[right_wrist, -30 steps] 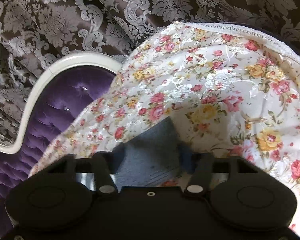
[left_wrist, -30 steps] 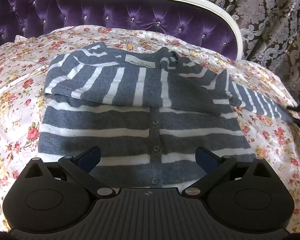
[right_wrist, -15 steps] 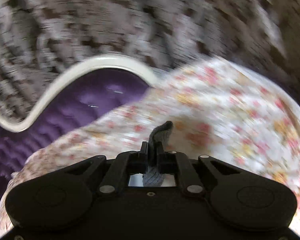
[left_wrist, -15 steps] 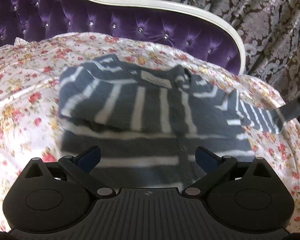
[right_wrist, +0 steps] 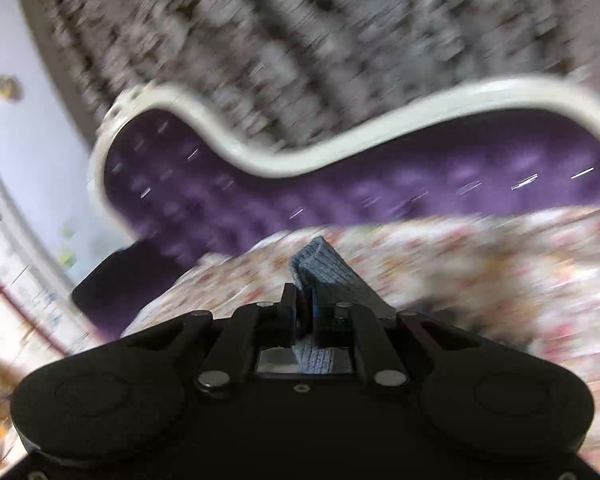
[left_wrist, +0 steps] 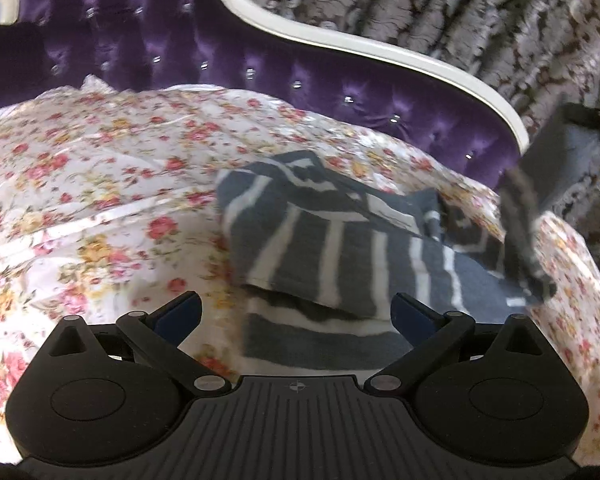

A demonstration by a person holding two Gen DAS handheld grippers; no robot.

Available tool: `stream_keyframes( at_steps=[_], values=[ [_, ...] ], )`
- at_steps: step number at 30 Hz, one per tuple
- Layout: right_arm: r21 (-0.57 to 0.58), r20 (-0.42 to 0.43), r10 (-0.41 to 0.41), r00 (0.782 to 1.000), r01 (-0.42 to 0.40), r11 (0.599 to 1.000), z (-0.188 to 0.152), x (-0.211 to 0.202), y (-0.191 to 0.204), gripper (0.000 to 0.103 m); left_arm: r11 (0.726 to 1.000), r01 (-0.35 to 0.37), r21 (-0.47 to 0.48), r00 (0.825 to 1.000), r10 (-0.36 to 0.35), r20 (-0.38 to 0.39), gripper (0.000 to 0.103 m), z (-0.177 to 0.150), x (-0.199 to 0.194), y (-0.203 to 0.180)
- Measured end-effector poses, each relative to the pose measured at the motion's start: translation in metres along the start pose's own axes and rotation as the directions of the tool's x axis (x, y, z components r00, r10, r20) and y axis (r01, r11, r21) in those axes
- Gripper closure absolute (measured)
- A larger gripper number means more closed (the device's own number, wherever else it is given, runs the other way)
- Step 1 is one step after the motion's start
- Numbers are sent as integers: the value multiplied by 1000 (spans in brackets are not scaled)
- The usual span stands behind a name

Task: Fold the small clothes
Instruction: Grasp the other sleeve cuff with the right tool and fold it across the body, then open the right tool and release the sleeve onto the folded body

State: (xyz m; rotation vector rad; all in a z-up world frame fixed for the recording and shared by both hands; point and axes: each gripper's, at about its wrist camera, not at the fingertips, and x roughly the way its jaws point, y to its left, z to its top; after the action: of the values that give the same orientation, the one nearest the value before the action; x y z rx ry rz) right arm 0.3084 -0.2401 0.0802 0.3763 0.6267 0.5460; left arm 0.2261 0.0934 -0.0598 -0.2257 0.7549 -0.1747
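lying on the floral bedspread [left_wrist: 100, 208], the grey and white striped cardigan [left_wrist: 340, 256] sits to the right of centre in the left wrist view, with one part already folded across its body so that the stripes there run upright over the level stripes beneath.

a white label [left_wrist: 396, 216] shows inside the collar; its writing is too blurred to read.

left gripper [left_wrist: 296, 316]: jaws stand wide apart, holding nothing, low over the near edge of the cardigan. the blue fingertips [left_wrist: 178, 316] lie on either side of the lower hem area.

right gripper [right_wrist: 306, 312]: jaws are clamped together on the sleeve [right_wrist: 324, 272]. the grey ribbed cuff passes between them and sticks out beyond the tips. in the left wrist view the same sleeve [left_wrist: 524, 216] rises off the bed at the right edge of the cardigan, blurred, up to a dark shape at the frame edge.

behind the bed stands a purple tufted headboard [left_wrist: 260, 60] with a cream curved frame [left_wrist: 380, 48]. a grey damask curtain [left_wrist: 460, 8] hangs behind it. the right wrist view is heavily blurred; the headboard [right_wrist: 380, 184] and bedspread [right_wrist: 480, 248] remain recognisable there.
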Motion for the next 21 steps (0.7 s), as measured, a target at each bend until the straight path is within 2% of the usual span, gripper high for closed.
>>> stream_keyframes(
  at_steps=[4, 8, 9, 10, 12, 14, 15, 16, 19, 21],
  values=[
    [-3, -95, 70, 993, -70, 998, -25, 62, 23, 89, 1000, -17, -15, 1000, 17, -7, 1, 2, 1, 9],
    [3, -168, 94, 981, -95, 996, -53, 107, 34, 89, 999, -28, -19, 999, 28, -21, 1, 1, 4, 14],
    [4, -179, 98, 979, -99, 995, -60, 115, 36, 88, 999, -30, -20, 999, 30, -27, 1, 1, 5, 15],
    [7, -185, 110, 977, -111, 994, -67, 120, 37, 80, 999, -32, -17, 999, 32, -32, 1, 0, 7, 15],
    [25, -199, 149, 969, -147, 989, -77, 127, 37, 79, 999, -38, -8, 999, 37, -39, 1, -1, 9, 15],
    [37, -184, 188, 965, -184, 982, -80, 126, 35, 69, 999, -43, 2, 998, 43, -44, 1, -1, 10, 14],
    [37, -170, 201, 965, -197, 980, -78, 123, 33, 52, 999, -44, 7, 998, 44, -47, 1, -2, 11, 13],
    [35, -154, 203, 967, -200, 979, -78, 118, 31, 47, 999, -42, 10, 998, 43, -47, 1, -2, 12, 13],
    [33, -91, 184, 979, -181, 983, -71, 96, 14, 47, 999, -37, 19, 998, 38, -42, 1, -3, 13, 10],
    [48, -38, 129, 991, -128, 991, -68, 75, -8, 47, 999, -32, 32, 999, 34, -32, 1, -3, 12, 7]
  ],
)
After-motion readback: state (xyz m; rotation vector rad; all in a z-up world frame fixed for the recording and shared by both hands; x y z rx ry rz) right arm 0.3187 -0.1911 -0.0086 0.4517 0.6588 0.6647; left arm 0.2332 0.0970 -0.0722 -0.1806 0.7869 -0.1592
